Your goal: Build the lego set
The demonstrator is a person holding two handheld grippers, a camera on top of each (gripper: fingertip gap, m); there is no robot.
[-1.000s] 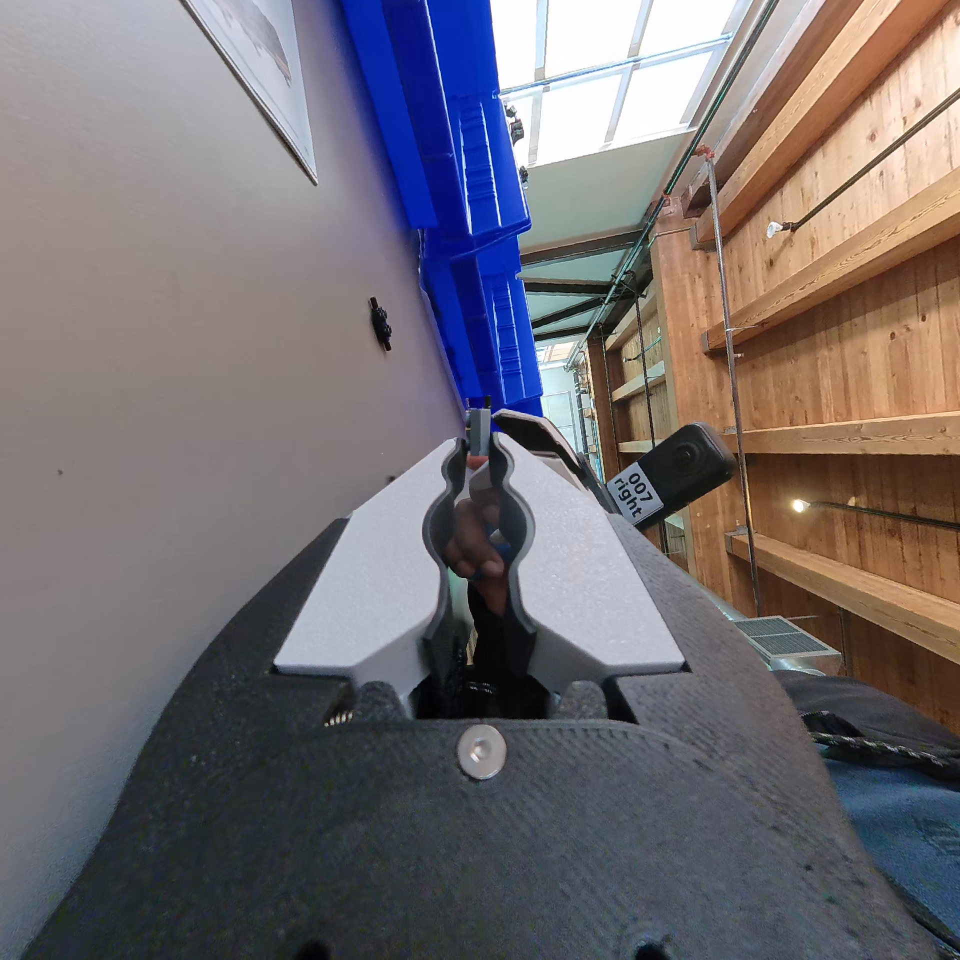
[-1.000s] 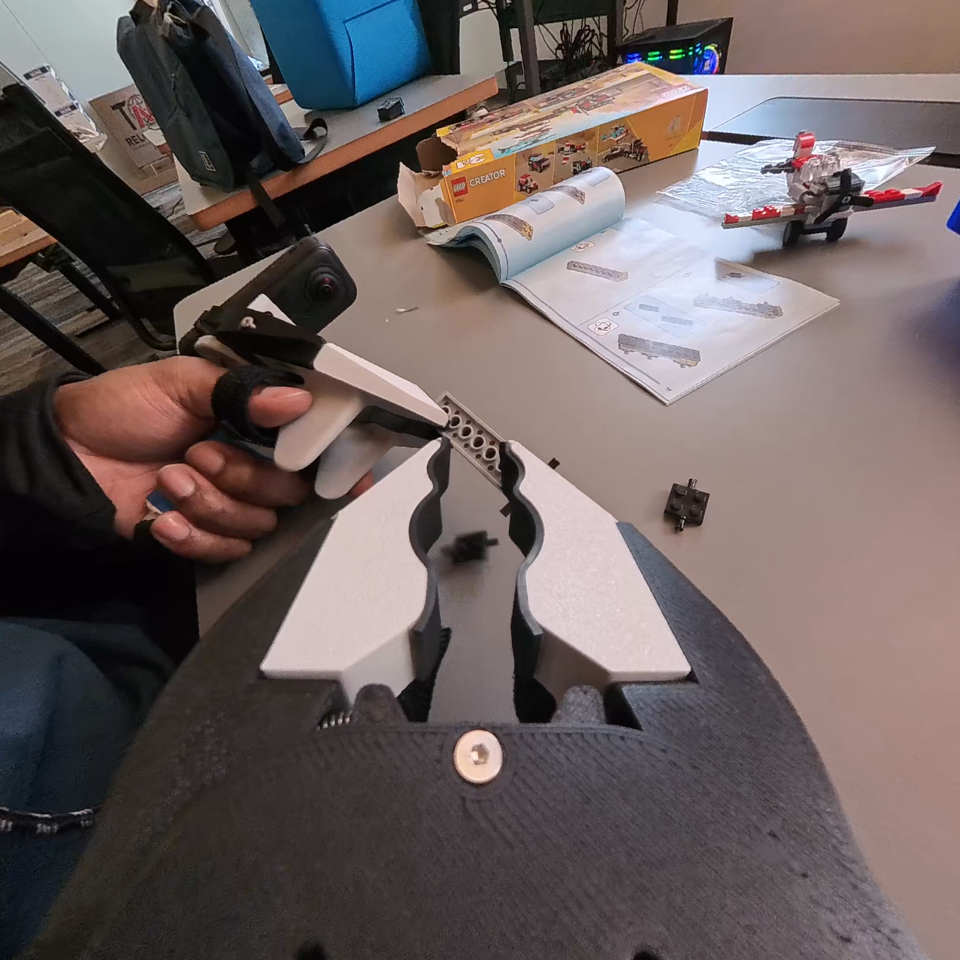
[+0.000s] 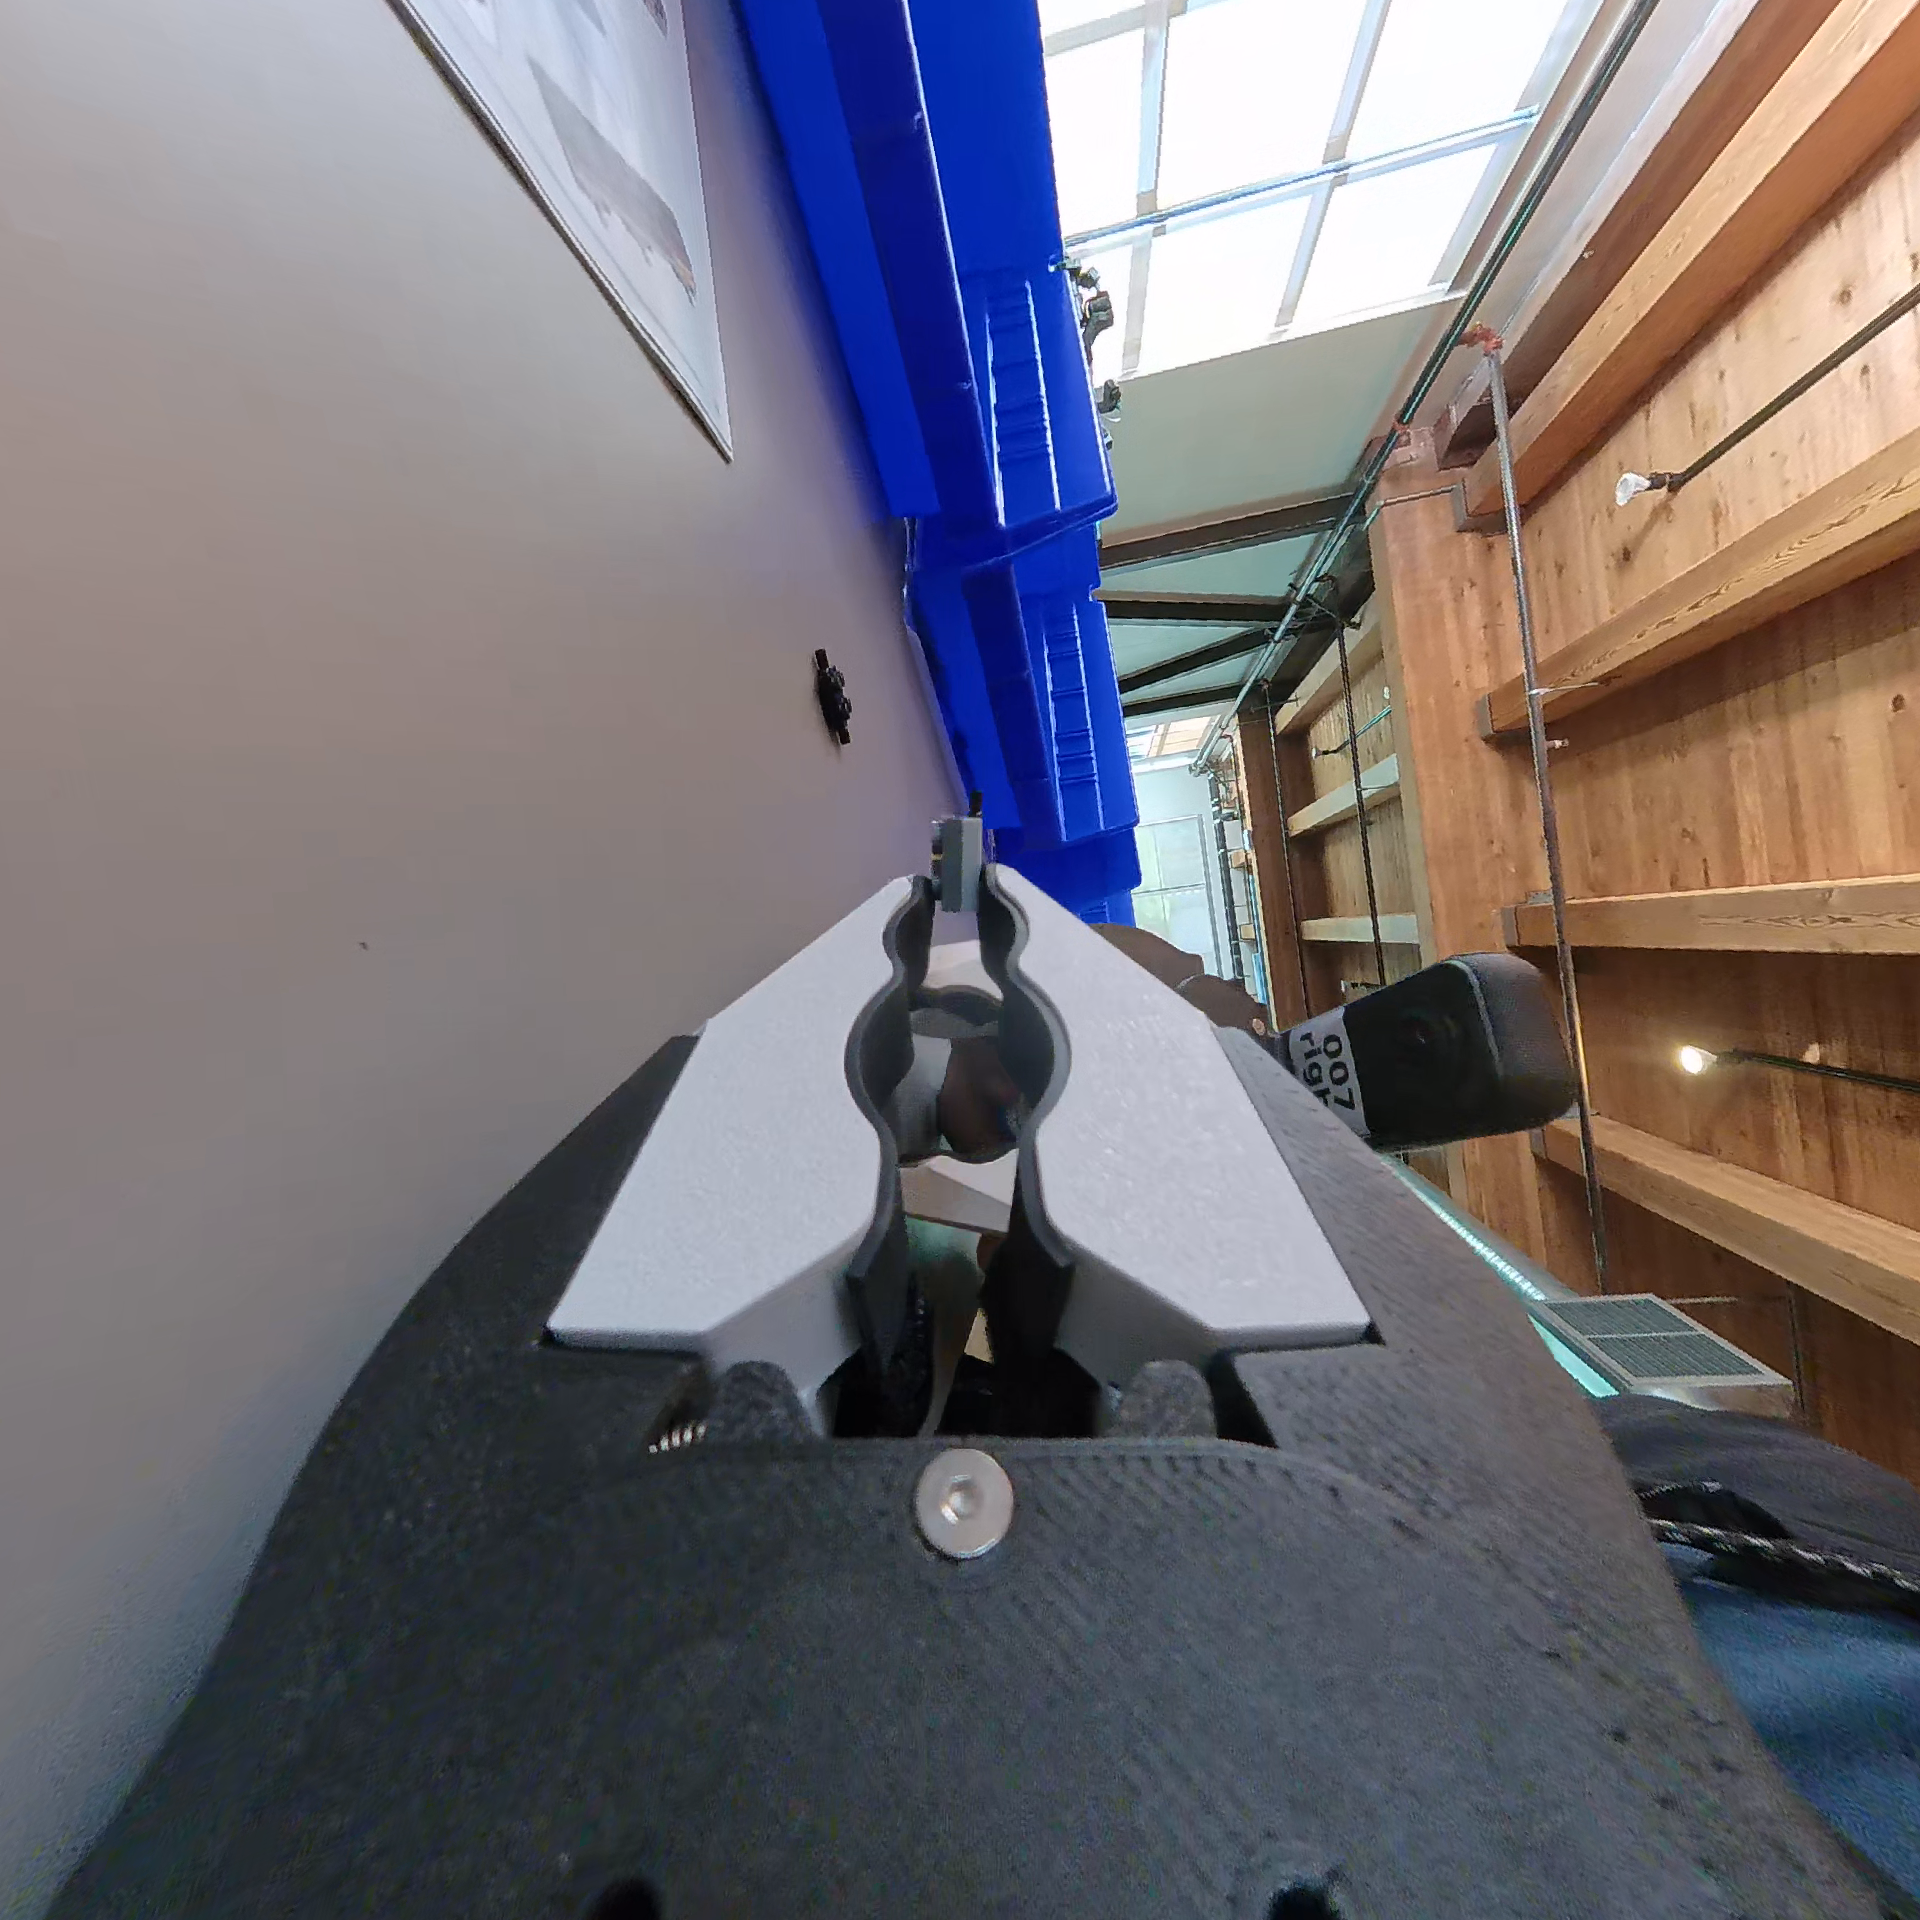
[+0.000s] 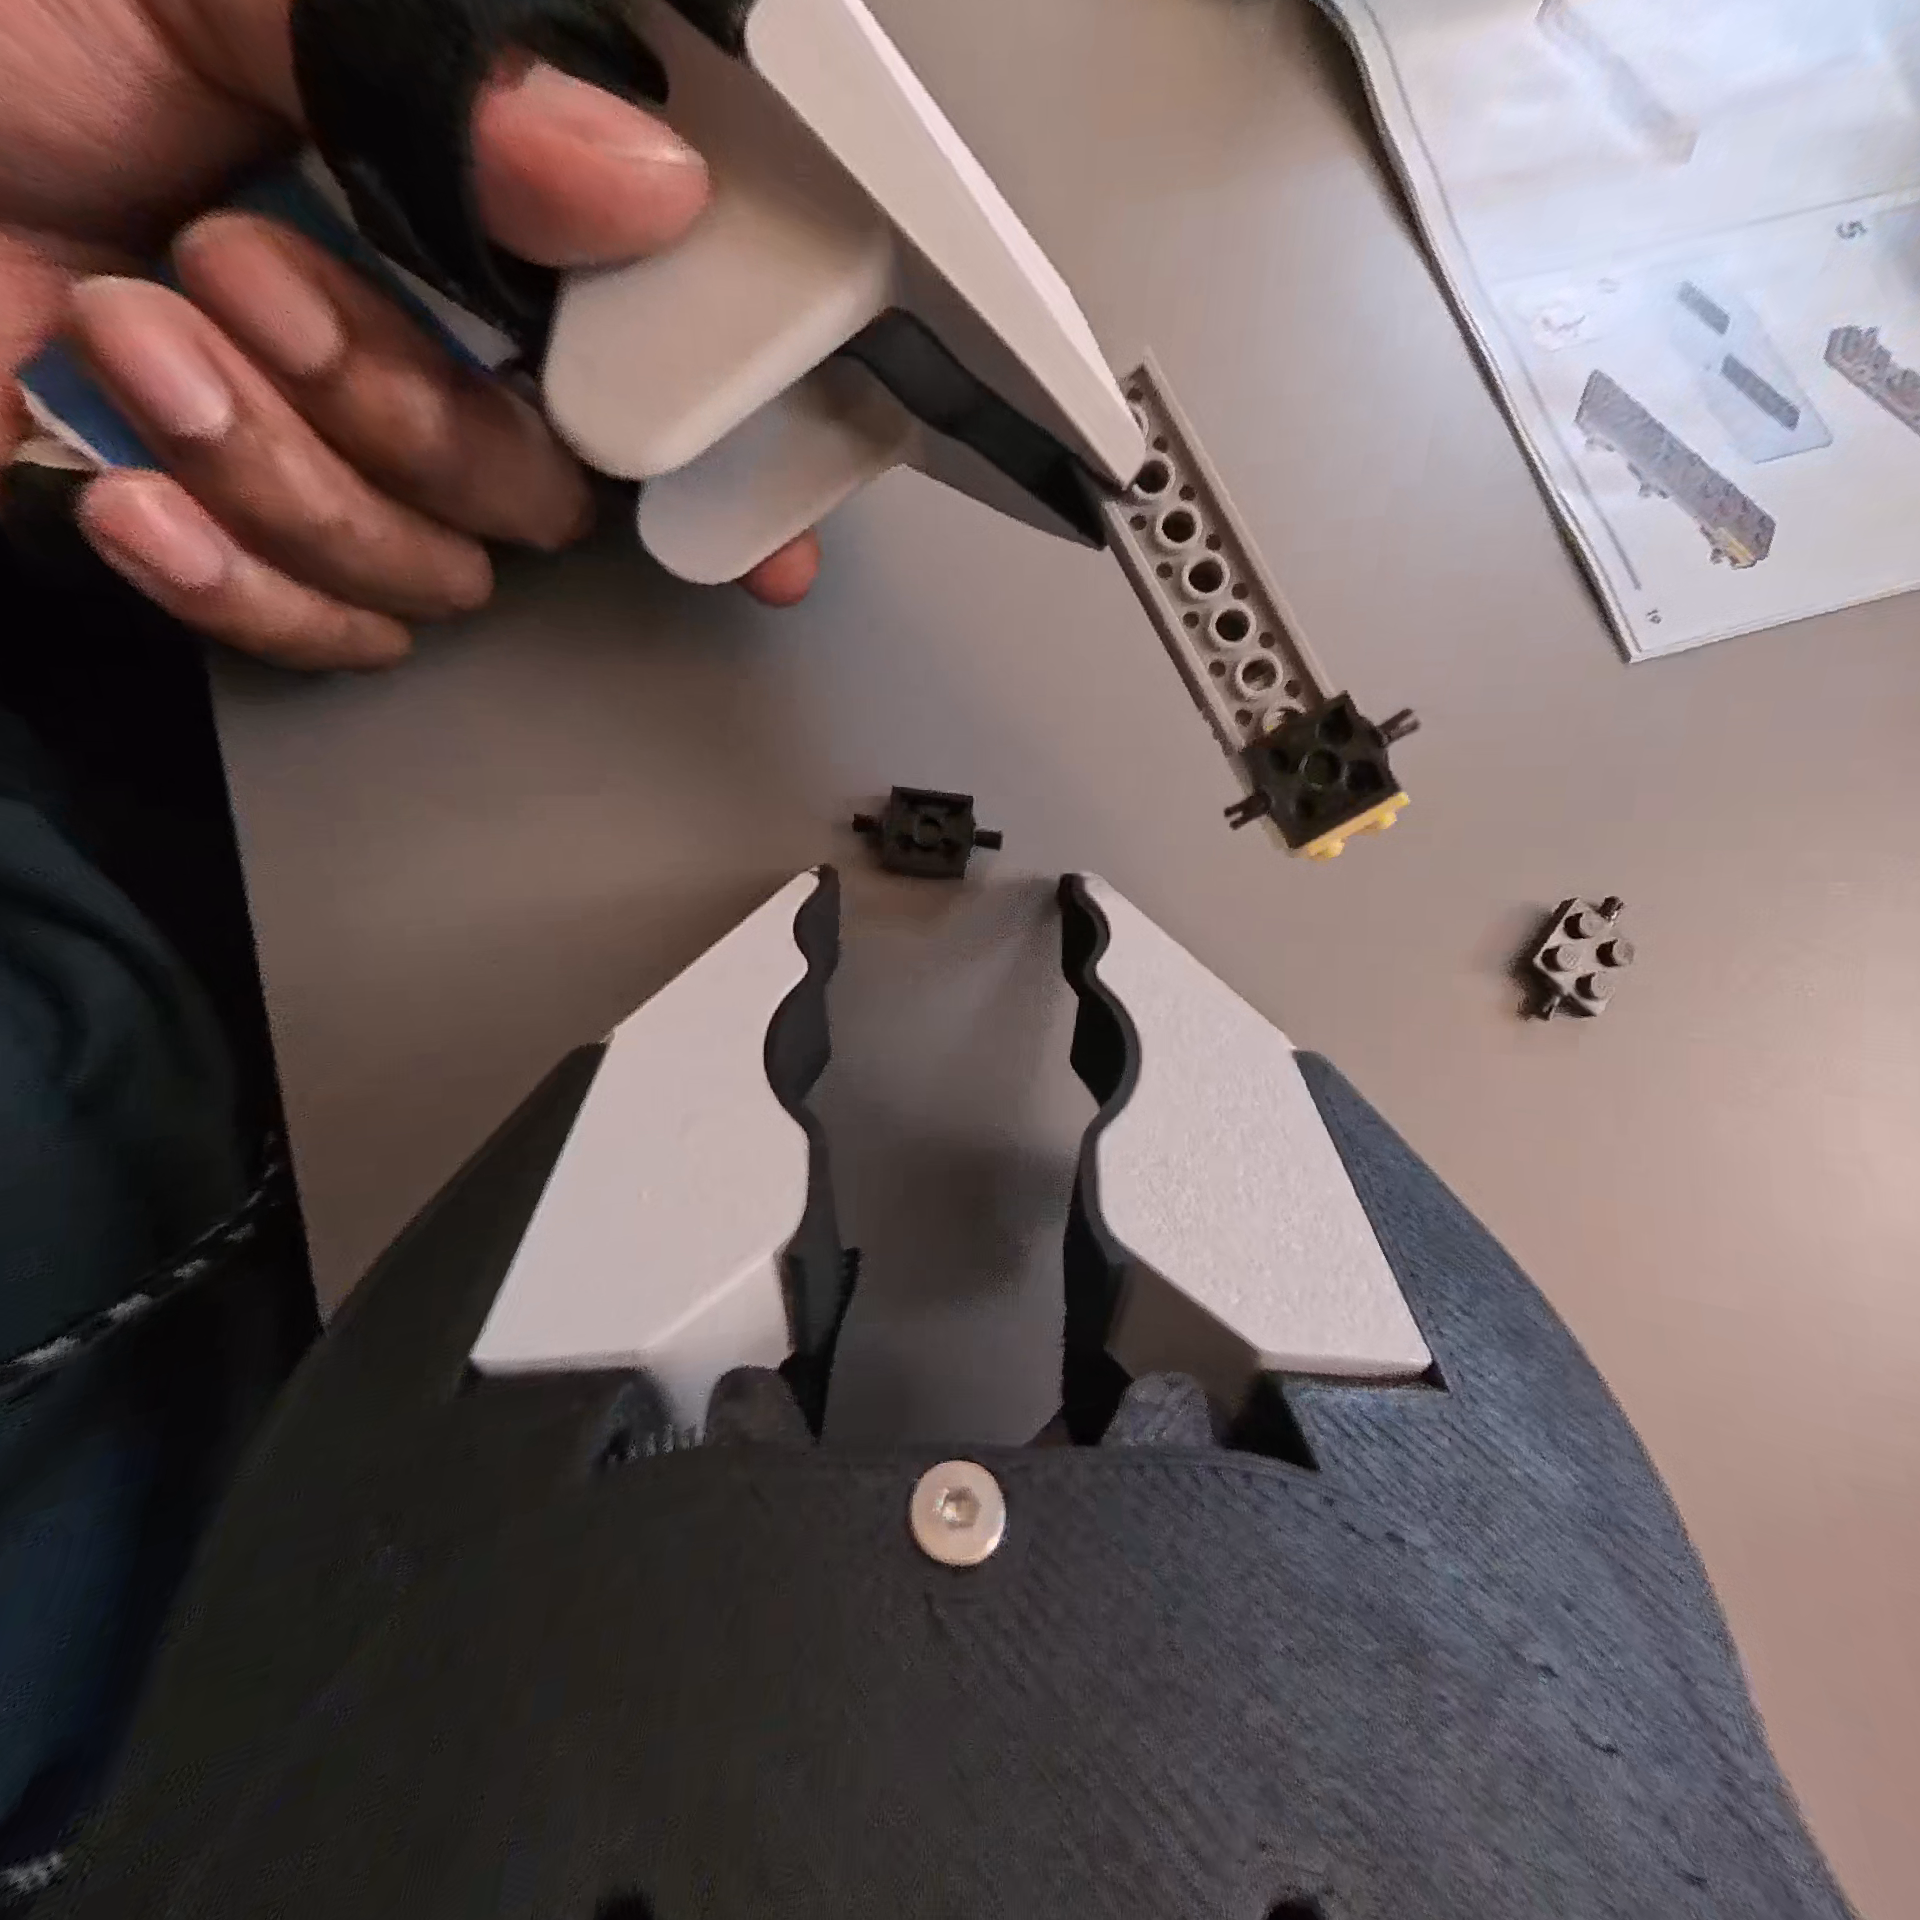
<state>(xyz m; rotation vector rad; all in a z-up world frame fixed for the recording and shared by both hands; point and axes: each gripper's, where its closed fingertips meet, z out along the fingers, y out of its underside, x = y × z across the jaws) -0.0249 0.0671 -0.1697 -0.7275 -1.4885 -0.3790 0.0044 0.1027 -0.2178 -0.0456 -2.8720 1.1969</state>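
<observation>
The right gripper [image 4: 940, 883] is held wide open and empty above the grey table [image 4: 1558, 1299], tips pointed down. A small black axle brick [image 4: 925, 831] is seen lying on the table just beyond the tips, roughly centred on the gap, its two pins pointing left and right across the line of the fingers. The left gripper [image 4: 1107, 468] is closed on one end of a grey holed beam [image 4: 1210, 582], which is held above the table; its long axis runs away from the left tips toward the lower right, and a black axle brick on a yellow plate [image 4: 1320, 779] is fitted at its free end. A second loose grey pin plate [image 4: 1574, 956] lies further right, near the instruction booklet [image 4: 1714, 312]. The right gripper is judged nearer to the loose black brick, so a short forward descent would likely be required. In the left wrist view only the beam end [image 3: 958, 873], pinched at the tips, is shown; the loose parts below are hidden.
</observation>
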